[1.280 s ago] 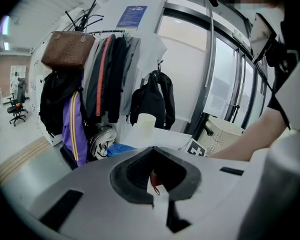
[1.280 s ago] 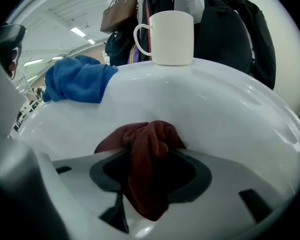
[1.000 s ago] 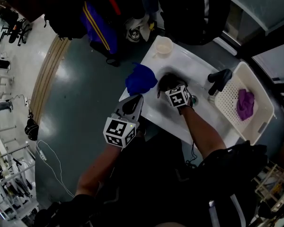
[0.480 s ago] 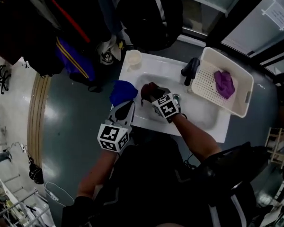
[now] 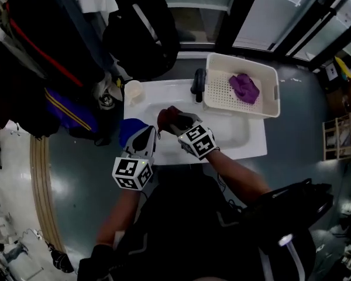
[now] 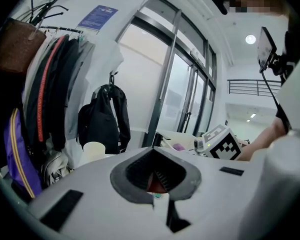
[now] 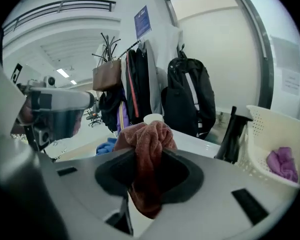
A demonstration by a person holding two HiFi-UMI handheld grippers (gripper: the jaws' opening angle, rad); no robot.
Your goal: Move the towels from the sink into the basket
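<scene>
right tongs [image 5: 175,123] grip the brown towel [image 7: 147,139] by one bunched part, so i think it may slip before the basket [image 5: 270,108]; left tongs [image 5: 145,137] are closed, empty.

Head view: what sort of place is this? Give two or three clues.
Probably a lab or workroom corner, not a home kitchen: a white sink stands beside a rack of coats and bags, with tall glass panes behind.
</scene>
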